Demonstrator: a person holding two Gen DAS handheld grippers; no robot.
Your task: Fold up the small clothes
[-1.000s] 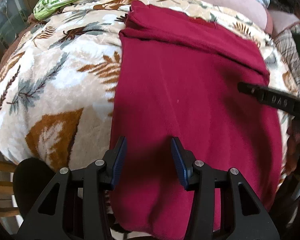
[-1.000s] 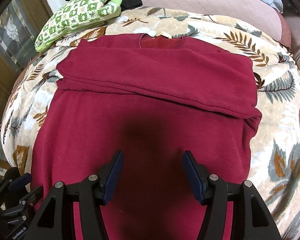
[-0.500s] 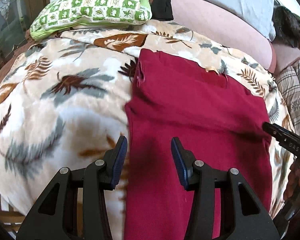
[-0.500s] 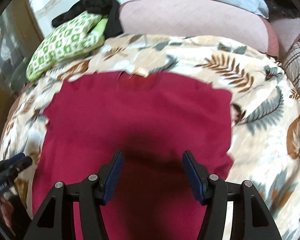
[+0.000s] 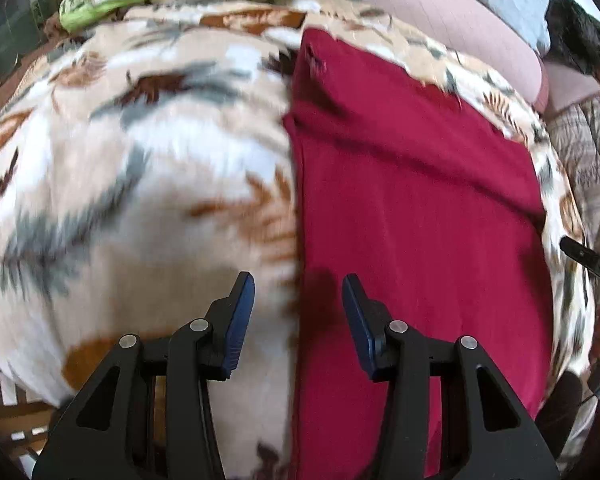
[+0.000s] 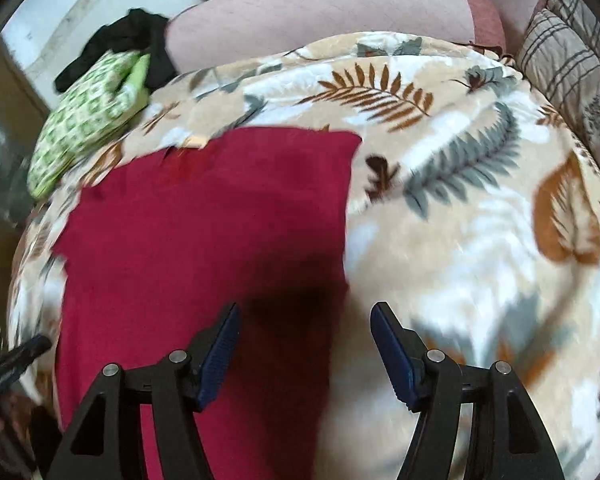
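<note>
The red shirt lies flat on the leafy blanket on the bed, with its sleeves folded in so it makes a long strip. The left gripper hangs over the shirt's left edge with its jaws wide apart and nothing in them. The right gripper hangs over the shirt's right edge, also wide open and empty. Both point forward along the shirt toward its neck end. The big risk is the soft, fluffy blanket: if a gripper dips too low it could pinch blanket with the shirt, and the fold would drag the blanket up. A grab that catches only the top layer could let the tucked sleeves slip out. The pictures are blurry, so I cannot tell how high the grippers are.
</note>
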